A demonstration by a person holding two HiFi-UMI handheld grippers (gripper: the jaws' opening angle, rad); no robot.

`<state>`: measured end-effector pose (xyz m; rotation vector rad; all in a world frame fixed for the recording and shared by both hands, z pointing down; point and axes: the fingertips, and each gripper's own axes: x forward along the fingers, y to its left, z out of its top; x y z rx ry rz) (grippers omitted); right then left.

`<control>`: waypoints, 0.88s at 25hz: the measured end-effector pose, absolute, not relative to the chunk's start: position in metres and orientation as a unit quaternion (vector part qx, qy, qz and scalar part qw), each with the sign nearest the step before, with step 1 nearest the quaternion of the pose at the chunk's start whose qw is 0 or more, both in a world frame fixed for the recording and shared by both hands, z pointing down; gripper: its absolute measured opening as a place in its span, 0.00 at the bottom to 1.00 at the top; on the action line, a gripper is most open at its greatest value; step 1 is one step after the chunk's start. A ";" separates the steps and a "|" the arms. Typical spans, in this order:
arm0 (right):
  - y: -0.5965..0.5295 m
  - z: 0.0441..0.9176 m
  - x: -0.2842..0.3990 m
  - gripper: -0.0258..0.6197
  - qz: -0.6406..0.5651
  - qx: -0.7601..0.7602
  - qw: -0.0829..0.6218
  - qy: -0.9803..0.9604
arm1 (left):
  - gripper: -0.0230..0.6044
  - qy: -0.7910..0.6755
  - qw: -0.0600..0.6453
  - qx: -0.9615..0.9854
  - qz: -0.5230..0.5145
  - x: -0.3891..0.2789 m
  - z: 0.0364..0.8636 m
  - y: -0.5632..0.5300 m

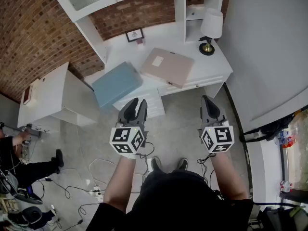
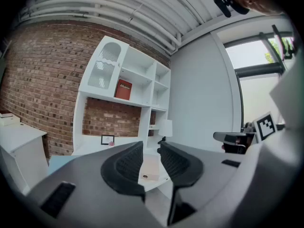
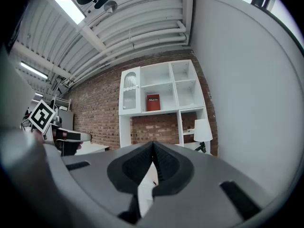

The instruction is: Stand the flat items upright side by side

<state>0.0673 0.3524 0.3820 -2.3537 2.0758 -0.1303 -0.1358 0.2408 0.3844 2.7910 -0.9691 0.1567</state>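
Observation:
Two flat items lie on the white desk (image 1: 211,64): a light blue one (image 1: 117,83) that overhangs the front left edge, and a beige-pink one (image 1: 168,66) with a white label to its right. My left gripper (image 1: 137,105) hovers over the floor just in front of the blue item, jaws a little apart with nothing between them. In the left gripper view the beige-pink item (image 2: 151,167) shows through the gap of that gripper (image 2: 151,148). My right gripper (image 1: 207,100) is held level in front of the desk's right end, shut and empty (image 3: 153,146).
A white-shaded lamp (image 1: 210,30) stands at the desk's back right, and a small picture frame (image 1: 134,34) leans against the brick wall. A red book (image 3: 153,102) stands in the shelf unit above. A lower white cabinet (image 1: 48,93) is to the left; cables (image 1: 91,186) lie on the floor.

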 end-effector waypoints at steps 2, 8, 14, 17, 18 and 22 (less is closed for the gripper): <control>0.354 0.382 0.068 0.04 -0.041 -0.748 -0.002 0.663 | 0.21 -0.331 0.094 0.937 0.054 -0.136 0.386 0.241; 0.358 0.382 0.077 0.04 -0.040 -0.740 -0.006 0.671 | 0.21 -0.342 0.099 0.933 0.046 -0.130 0.384 0.245; 0.363 0.387 0.093 0.04 -0.057 -0.739 0.009 0.672 | 0.21 -0.349 0.113 0.929 0.045 -0.124 0.389 0.255; 0.360 0.393 0.101 0.04 -0.071 -0.741 0.015 0.668 | 0.21 -0.351 0.119 0.927 0.049 -0.122 0.395 0.251; 0.358 0.396 0.103 0.04 -0.073 -0.741 0.014 0.667 | 0.21 -0.353 0.123 0.926 0.050 -0.122 0.398 0.248; 0.343 0.406 0.110 0.04 -0.081 -0.738 0.008 0.669 | 0.22 -0.356 0.136 0.923 0.055 -0.117 0.409 0.229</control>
